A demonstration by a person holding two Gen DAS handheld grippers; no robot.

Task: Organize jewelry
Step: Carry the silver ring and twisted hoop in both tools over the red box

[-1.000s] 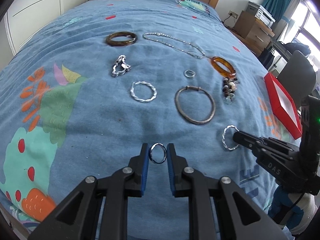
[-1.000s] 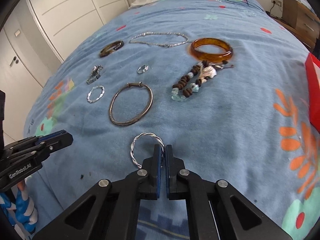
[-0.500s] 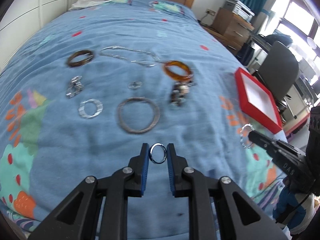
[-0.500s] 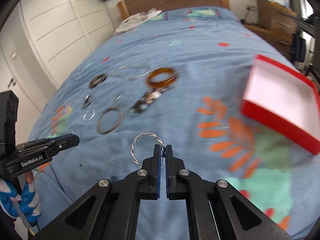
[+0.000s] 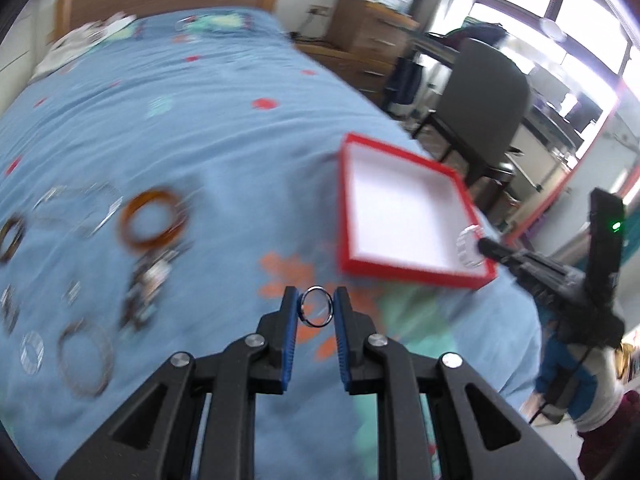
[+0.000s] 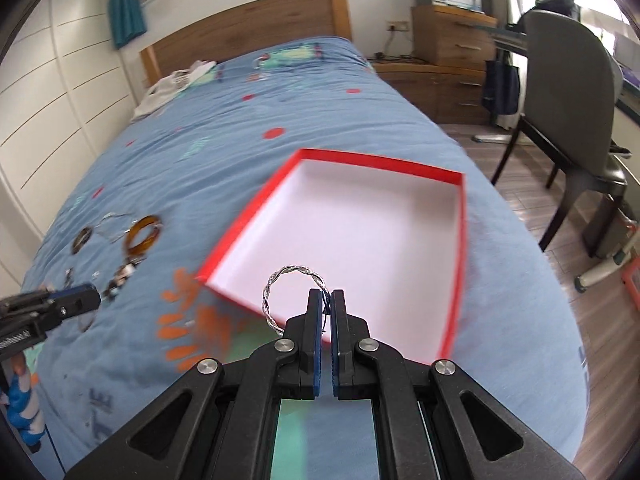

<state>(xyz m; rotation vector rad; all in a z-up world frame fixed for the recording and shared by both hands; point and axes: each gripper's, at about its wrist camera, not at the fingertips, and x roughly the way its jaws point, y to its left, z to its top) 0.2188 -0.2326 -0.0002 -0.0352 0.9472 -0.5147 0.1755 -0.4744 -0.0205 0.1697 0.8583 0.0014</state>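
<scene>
My left hand-held gripper (image 5: 317, 309) clamps a plain ring (image 5: 316, 312), my right (image 6: 325, 307) a twisted bangle (image 6: 294, 294); red box (image 6: 440, 174) empty, bracelets (image 5: 154, 218) left on the bed (image 5: 224, 96).

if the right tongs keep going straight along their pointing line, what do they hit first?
Likely the red box: the right tongs, shut on the twisted silver ring, point down over its near rim toward the white floor inside. Depth is unclear; nothing else shows in that line.
</scene>
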